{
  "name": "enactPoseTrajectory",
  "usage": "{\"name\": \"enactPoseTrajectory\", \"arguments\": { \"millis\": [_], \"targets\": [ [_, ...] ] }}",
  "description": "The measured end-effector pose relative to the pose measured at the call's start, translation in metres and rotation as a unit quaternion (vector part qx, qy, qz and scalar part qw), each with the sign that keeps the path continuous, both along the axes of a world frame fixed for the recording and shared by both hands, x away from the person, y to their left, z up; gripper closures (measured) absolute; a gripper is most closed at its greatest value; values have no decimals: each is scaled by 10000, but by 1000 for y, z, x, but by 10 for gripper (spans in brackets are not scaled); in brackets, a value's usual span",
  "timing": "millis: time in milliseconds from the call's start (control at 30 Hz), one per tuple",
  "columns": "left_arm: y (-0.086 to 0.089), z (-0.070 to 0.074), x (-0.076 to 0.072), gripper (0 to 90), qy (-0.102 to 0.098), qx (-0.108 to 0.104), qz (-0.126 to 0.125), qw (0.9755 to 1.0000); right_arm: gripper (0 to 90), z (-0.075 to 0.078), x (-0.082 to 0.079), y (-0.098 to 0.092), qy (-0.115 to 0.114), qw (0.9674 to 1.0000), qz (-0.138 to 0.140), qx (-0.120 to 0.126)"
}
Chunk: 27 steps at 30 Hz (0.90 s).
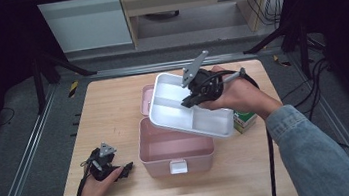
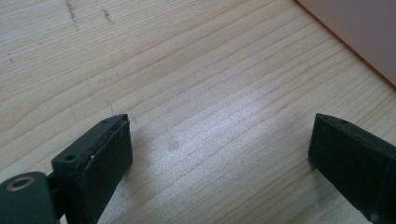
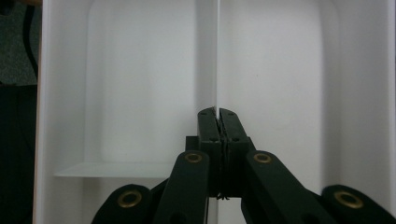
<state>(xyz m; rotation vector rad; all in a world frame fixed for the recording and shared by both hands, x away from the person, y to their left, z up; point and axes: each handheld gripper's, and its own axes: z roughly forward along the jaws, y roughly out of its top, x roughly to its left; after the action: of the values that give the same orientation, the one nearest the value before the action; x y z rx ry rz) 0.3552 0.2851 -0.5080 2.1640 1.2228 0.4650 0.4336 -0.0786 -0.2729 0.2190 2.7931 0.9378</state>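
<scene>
A white divided tray (image 1: 184, 111) hangs tilted in the air above an open pink box (image 1: 174, 146). My right gripper (image 1: 191, 99) is shut on the thin inner divider wall of the white tray (image 3: 140, 93), its pads (image 3: 208, 123) pinching that wall edge-on. Behind the tray, the box's pink lid (image 1: 146, 99) lies open. My left gripper (image 1: 126, 168) rests low on the wooden table (image 1: 109, 116) to the left of the box, jaws wide apart with bare wood between the pads (image 2: 105, 158). A corner of the pink box (image 2: 359, 32) shows at upper right in the left gripper view.
A small green and white carton (image 1: 245, 120) stands on the table right of the pink box, partly under the tray. Metal rails run along both sides of the table. A black cable trails from my right gripper down past the sleeve.
</scene>
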Motion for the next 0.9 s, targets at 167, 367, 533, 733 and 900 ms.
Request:
{"name": "enactPoseTrajectory", "arguments": {
  "millis": [167,367,533,733,900],
  "targets": [
    [0,0,-1,51,-14,-9,24,10000,899,4,-5,-26,-125,9997,-208,21],
    [0,-1,-1,43,-35,-16,36,10000,899,0,-11,-64,-150,9985,-509,115],
    [0,-1,-1,37,-50,-25,32,10000,899,-5,-15,-90,-166,9972,-715,165],
    [0,-2,-1,35,-63,-40,41,10000,899,-16,-24,-117,-157,9952,-961,73],
    [0,-2,-1,35,-62,-37,36,10000,900,-35,-38,-138,-81,9937,-1120,-53]
  ]
}}
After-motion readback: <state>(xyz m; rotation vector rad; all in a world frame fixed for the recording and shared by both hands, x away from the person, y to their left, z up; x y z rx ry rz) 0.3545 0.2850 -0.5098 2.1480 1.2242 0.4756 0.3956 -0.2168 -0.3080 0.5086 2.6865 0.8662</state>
